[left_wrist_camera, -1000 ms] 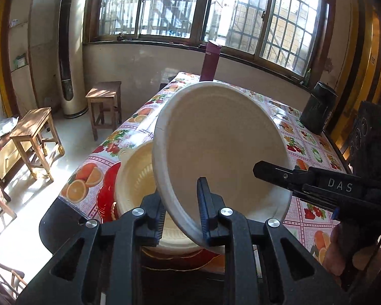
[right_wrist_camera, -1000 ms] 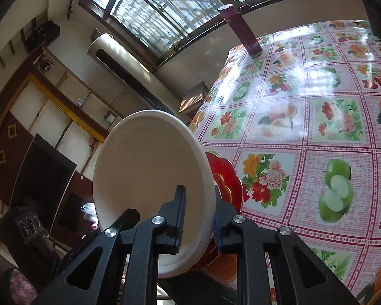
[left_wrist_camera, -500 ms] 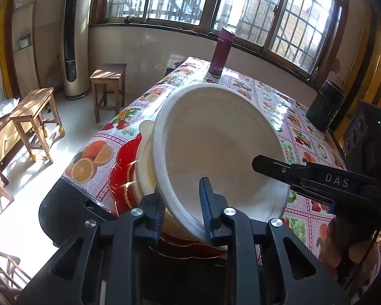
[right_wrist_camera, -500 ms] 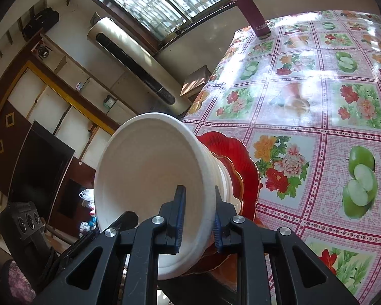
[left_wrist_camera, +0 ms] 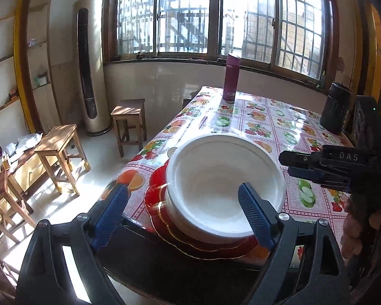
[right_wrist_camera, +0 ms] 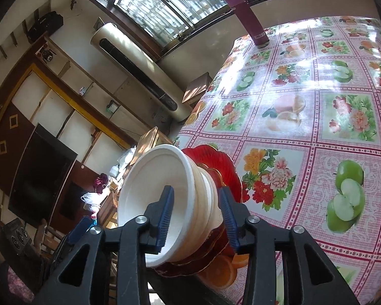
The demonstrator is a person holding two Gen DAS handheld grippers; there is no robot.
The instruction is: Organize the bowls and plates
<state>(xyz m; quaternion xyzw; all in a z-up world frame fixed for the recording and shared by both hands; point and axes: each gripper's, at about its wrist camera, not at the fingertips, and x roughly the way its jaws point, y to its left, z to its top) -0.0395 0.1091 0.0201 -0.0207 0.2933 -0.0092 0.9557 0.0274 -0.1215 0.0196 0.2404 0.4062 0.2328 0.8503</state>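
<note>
Between the spread blue pads of the left claw [left_wrist_camera: 184, 213], released and gripping nothing, sat the white bowl [left_wrist_camera: 224, 185], nested on a stack of bowls atop the red plates [left_wrist_camera: 156, 198] at the near corner of the counter [left_wrist_camera: 271, 124]. Right claw [right_wrist_camera: 196, 216] was likewise released, its pads straddling the bowl rim with gaps on both sides. Farther out stood a purple flask [left_wrist_camera: 231, 80] and a dark canister [left_wrist_camera: 335, 108], well apart from the stack.

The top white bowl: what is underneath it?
Under the top white bowl sit more nested white bowls, resting on stacked red plates on the floral tablecloth. The plates' centres and exact bowl count are hidden.
</note>
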